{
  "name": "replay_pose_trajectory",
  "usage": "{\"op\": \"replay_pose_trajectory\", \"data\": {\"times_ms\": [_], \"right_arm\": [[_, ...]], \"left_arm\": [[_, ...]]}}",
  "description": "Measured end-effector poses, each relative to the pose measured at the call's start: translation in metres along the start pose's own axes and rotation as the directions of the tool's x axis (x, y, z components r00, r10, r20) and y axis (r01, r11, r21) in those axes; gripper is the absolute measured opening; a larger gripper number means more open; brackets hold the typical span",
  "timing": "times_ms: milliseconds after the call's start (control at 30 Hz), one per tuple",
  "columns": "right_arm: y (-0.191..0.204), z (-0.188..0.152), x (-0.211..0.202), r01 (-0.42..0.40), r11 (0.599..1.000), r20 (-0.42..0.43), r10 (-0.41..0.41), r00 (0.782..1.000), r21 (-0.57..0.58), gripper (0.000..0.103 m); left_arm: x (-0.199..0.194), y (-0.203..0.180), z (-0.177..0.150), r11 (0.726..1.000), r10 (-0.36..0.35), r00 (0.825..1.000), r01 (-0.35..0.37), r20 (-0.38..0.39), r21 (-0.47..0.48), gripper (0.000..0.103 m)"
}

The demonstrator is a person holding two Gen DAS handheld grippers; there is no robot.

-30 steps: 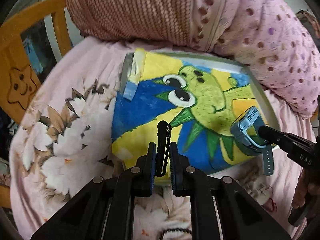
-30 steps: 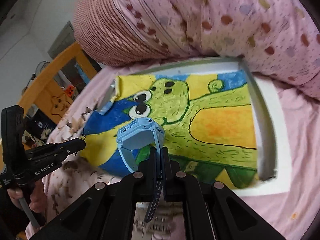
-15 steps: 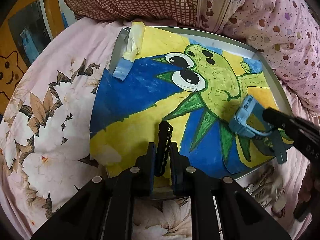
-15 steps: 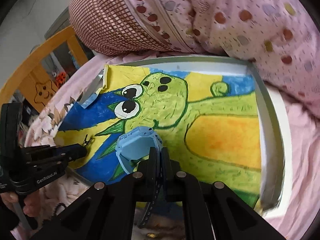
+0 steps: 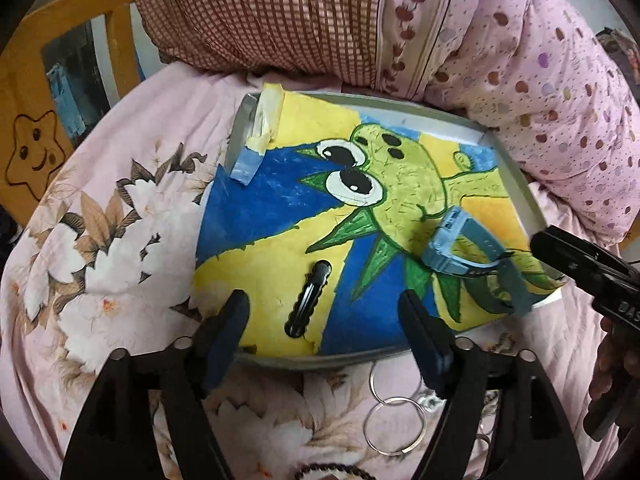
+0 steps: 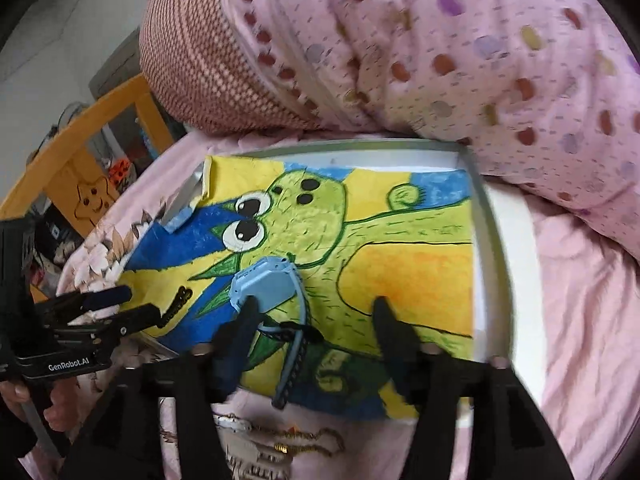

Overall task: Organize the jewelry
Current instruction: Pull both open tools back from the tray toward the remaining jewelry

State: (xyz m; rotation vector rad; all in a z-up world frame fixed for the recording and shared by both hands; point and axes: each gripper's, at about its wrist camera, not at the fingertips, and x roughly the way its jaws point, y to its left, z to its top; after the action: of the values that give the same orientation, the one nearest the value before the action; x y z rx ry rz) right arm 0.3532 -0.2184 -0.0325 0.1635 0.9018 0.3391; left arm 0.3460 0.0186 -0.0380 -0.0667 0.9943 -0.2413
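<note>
Fingers of the left gripper are wide apart, and the black wavy hair clip lies flat between them on the yellow part of the painted monster picture in the shallow grey tray. The right gripper is spread wide too, holding nothing. The light blue plastic watch rests on the picture just past its fingers, strap trailing between them.

blk hair clip, blue watch
</note>
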Motion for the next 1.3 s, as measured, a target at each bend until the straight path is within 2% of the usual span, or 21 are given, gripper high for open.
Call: {"op": "replay_pose_trajectory", "data": {"times_ms": [33, 67, 133, 200, 233, 300, 400, 533, 733, 967, 1133, 1300], "right_arm": [[-0.002, -0.001, -0.009, -0.001, 1.0, 0.021, 0.001, 1.0, 0.007, 0.079], [-0.002, -0.001, -0.015, 0.0, 1.0, 0.034, -0.001, 0.999, 0.011, 0.081], [-0.005, -0.004, -0.032, 0.004, 1.0, 0.072, -0.006, 0.997, 0.028, 0.097], [-0.009, -0.006, -0.048, 0.008, 0.999, 0.115, -0.013, 0.993, 0.043, 0.103], [-0.01, -0.009, -0.057, 0.011, 0.999, 0.136, -0.017, 0.991, 0.048, 0.103], [-0.012, -0.013, -0.071, 0.022, 0.999, 0.162, -0.029, 0.986, 0.044, 0.103], [-0.012, -0.025, -0.089, 0.04, 0.999, 0.188, -0.044, 0.981, 0.029, 0.103], [-0.011, -0.047, -0.109, 0.064, 0.998, 0.189, -0.063, 0.98, 0.001, 0.103], [-0.012, -0.078, -0.13, 0.087, 0.996, 0.179, -0.083, 0.98, -0.016, 0.103], [-0.016, -0.111, -0.142, 0.112, 0.993, 0.147, -0.106, 0.983, -0.036, 0.103], [-0.017, -0.136, -0.14, 0.121, 0.991, 0.098, -0.114, 0.989, -0.063, 0.103], [-0.015, -0.157, -0.129, 0.113, 0.987, 0.038, -0.109, 0.993, -0.119, 0.103]], "left_arm": [[-0.005, -0.001, -0.003, 1.0, -0.002, 1.0, 0.002, 0.01, -0.002, 0.072], [-0.007, -0.003, -0.004, 1.0, -0.003, 1.0, 0.003, 0.014, -0.001, 0.073], [-0.017, -0.007, -0.009, 1.0, -0.024, 0.999, 0.024, 0.024, -0.007, 0.073], [-0.024, -0.009, -0.014, 0.999, -0.048, 0.998, 0.049, 0.034, -0.024, 0.076], [-0.029, -0.01, -0.017, 0.997, -0.061, 0.997, 0.062, 0.042, -0.035, 0.078], [-0.039, -0.012, -0.021, 0.996, -0.077, 0.995, 0.079, 0.059, -0.045, 0.094], [-0.054, -0.018, -0.028, 0.995, -0.078, 0.992, 0.083, 0.096, -0.049, 0.1], [-0.065, -0.027, -0.04, 0.994, -0.105, 0.991, 0.108, 0.083, -0.027, 0.101], [-0.081, -0.042, -0.066, 0.995, -0.098, 0.99, 0.097, 0.097, 0.012, 0.101], [-0.084, -0.052, -0.098, 0.993, -0.12, 0.993, 0.119, 0.019, 0.019, 0.101], [-0.079, -0.071, -0.121, 0.988, -0.084, 0.996, 0.086, -0.02, 0.125, 0.101], [-0.067, -0.087, -0.138, 0.972, -0.126, 0.989, 0.139, -0.079, 0.191, 0.101]]}}
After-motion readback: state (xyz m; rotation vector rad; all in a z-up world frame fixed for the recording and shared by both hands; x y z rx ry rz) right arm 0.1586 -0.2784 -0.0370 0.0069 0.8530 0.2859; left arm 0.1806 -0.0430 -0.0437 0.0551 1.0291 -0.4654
